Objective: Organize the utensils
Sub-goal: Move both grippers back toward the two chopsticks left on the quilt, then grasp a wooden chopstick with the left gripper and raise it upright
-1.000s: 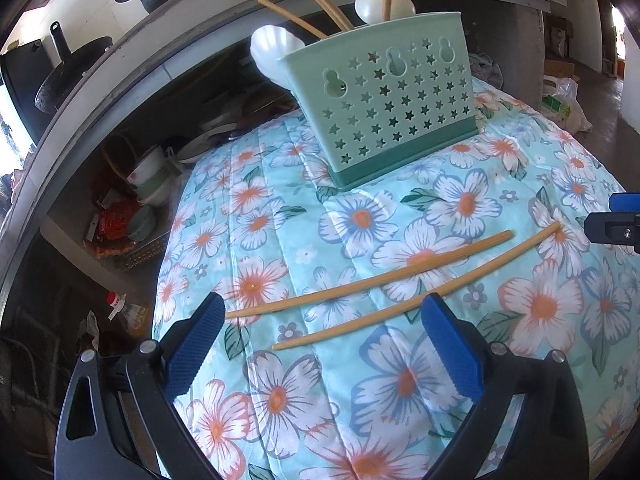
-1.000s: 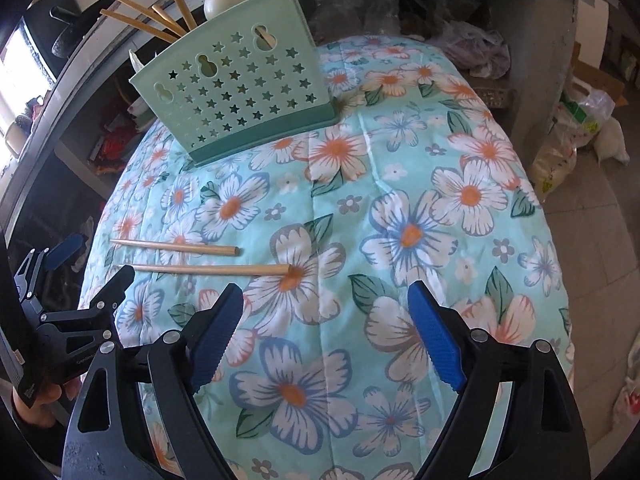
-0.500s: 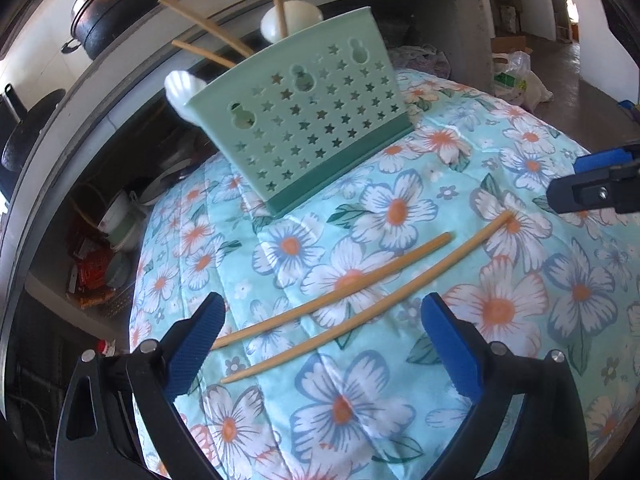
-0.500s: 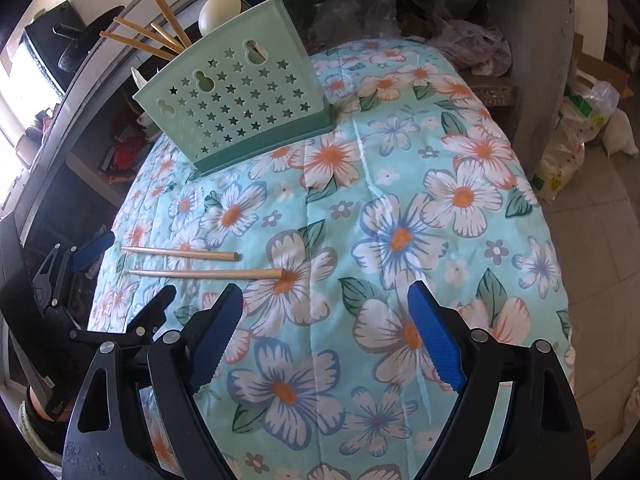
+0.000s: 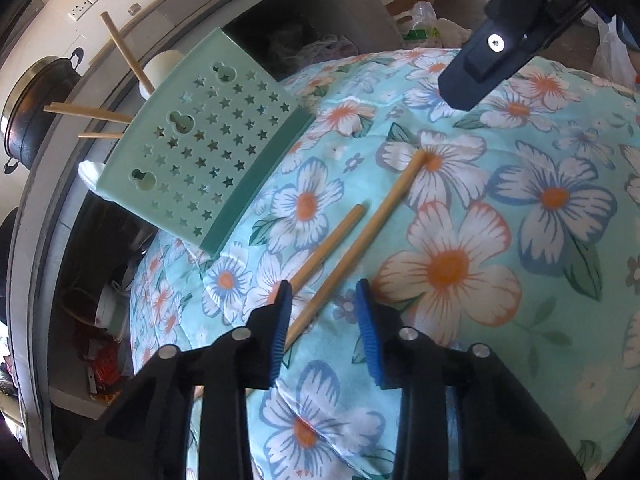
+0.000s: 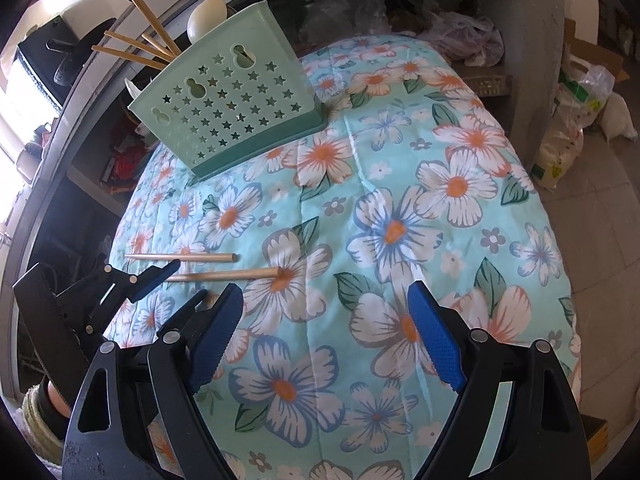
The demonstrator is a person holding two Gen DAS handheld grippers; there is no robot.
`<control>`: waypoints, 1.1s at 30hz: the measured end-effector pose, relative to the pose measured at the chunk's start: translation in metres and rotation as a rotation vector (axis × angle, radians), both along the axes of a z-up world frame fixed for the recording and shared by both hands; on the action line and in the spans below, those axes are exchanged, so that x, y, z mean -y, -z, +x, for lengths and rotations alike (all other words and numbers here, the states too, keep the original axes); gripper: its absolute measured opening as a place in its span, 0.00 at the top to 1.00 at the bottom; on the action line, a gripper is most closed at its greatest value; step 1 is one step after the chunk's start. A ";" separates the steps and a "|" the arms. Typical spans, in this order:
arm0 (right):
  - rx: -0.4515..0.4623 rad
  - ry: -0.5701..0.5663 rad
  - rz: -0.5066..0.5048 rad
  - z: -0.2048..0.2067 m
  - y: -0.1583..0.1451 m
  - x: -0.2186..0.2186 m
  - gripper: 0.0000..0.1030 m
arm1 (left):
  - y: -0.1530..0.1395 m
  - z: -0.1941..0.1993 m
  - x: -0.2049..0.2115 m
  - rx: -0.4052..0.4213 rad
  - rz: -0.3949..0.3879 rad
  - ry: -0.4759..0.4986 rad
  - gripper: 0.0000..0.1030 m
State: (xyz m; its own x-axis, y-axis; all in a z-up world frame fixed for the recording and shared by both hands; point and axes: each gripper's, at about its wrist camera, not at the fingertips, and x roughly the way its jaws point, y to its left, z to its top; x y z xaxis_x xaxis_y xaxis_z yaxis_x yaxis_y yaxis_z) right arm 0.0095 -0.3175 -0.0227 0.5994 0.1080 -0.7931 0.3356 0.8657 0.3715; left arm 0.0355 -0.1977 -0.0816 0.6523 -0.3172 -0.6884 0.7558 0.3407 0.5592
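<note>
Two wooden chopsticks [image 5: 360,236] [image 6: 224,274] lie side by side on the floral cloth [image 5: 500,240]. My left gripper [image 5: 322,296] is low over their near ends, jaws half closed around the longer one with gaps on both sides; it also shows in the right wrist view [image 6: 180,280]. A mint green star-holed utensil holder [image 5: 204,148] [image 6: 236,108] stands at the back with chopsticks and a white spoon in it. My right gripper [image 6: 324,336] is open and empty above the cloth; one of its fingers [image 5: 480,68] shows in the left wrist view.
A grey counter edge [image 5: 36,208] curves behind the cloth-covered table, with a black pot [image 5: 32,96] on it and shelves of clutter below. Plastic bags [image 6: 576,120] sit on the floor to the right.
My left gripper has moved down onto the chopsticks' near ends and its jaws have narrowed around the longer one. The right gripper stayed open and shifted little.
</note>
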 end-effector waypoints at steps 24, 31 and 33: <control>0.021 0.033 0.037 -0.005 0.001 0.010 0.22 | -0.027 -0.004 -0.037 -0.251 -0.011 0.039 0.78; 0.028 0.040 0.038 -0.007 -0.001 0.010 0.22 | -0.020 -0.008 0.001 -0.295 -0.036 0.103 0.77; 0.033 0.043 0.036 -0.008 -0.002 0.010 0.22 | -0.017 -0.007 0.012 -0.293 -0.029 0.114 0.77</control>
State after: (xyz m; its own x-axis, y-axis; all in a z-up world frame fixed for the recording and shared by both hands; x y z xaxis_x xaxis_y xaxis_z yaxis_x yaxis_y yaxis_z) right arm 0.0010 -0.3278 -0.0206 0.6296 0.1098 -0.7691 0.3598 0.8362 0.4138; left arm 0.0284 -0.2099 -0.0649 0.3862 -0.3991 -0.8316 0.9178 0.2567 0.3030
